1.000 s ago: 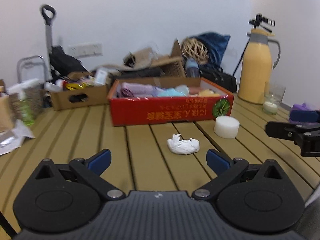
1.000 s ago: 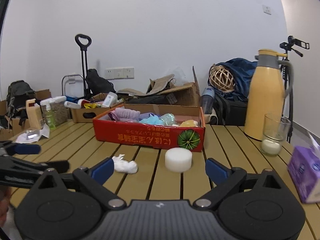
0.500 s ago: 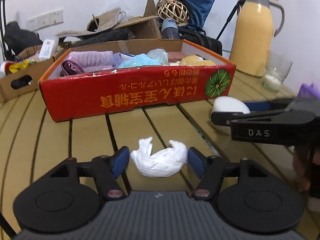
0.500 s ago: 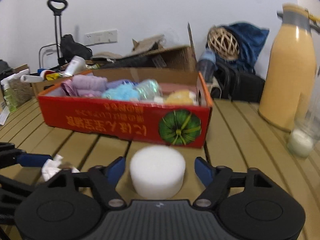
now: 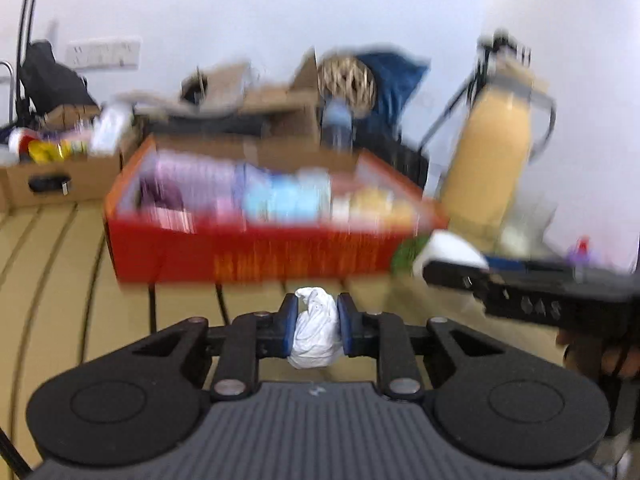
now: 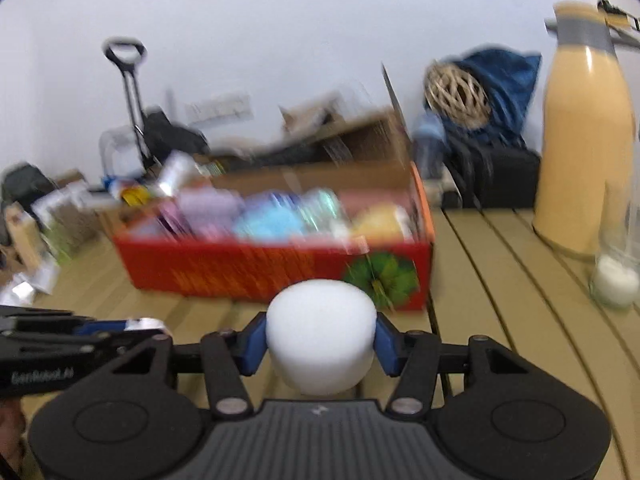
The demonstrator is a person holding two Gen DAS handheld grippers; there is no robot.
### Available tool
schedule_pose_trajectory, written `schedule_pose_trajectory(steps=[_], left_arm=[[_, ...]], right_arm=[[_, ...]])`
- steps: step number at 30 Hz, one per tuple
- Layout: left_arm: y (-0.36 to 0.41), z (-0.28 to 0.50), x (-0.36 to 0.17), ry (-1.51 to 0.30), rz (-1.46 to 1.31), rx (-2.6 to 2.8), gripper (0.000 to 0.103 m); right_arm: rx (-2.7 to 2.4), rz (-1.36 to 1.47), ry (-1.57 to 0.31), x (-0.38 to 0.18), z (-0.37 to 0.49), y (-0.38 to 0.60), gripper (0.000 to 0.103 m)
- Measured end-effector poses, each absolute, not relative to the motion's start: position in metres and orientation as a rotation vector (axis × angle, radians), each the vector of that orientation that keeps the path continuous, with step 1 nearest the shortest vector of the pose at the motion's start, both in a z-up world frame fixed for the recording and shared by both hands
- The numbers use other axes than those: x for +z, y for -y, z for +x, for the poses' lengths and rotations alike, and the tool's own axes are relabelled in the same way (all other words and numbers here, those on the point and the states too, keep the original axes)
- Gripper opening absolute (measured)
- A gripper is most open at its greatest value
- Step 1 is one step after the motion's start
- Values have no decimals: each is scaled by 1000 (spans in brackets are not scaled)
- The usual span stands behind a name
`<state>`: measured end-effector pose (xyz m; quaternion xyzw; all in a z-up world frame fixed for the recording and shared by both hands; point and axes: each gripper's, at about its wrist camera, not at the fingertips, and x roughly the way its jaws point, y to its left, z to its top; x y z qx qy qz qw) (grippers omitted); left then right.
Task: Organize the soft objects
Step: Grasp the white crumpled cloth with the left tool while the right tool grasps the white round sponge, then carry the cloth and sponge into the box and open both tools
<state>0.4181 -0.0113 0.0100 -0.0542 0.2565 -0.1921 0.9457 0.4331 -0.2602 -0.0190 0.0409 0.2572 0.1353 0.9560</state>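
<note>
The red box (image 6: 256, 272) carries a line of yellow print on its near side, too blurred to read. At the left, the other gripper's black body (image 6: 40, 372) reads "GenRobot.AI".

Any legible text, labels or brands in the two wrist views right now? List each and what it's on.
"GenRobot.AI": soft but readable, on the black left hand-held gripper seen from the side in the right wrist view.
"DAS": blurred, only roughly readable, on the black right hand-held gripper in the left wrist view.
Orange print on the red cardboard box front: motion-blurred, unreadable in both views.
Nothing else legible.
</note>
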Motion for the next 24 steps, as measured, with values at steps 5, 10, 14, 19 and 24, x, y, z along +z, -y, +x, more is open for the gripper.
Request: schedule_pose_trajectory(steps=[5,10,14,19,24], left_arm=[[5,484,50,-483,-88,-357,24],[-2,557,35,-599,-129,-294,24],[-15,570,24,-573,-173,-211,77],[-26,562,41,-523,-137,-227,85],[-31,541,71,-480,-88,-207,87]], right_arm=[[351,96,-469,30,474,262,55],[369,111,-563,33,549,241,55],[393,136,-591,13,572,213,60],[434,141,-594,8,573,203,73],[308,107,-537,32,564,224,81]])
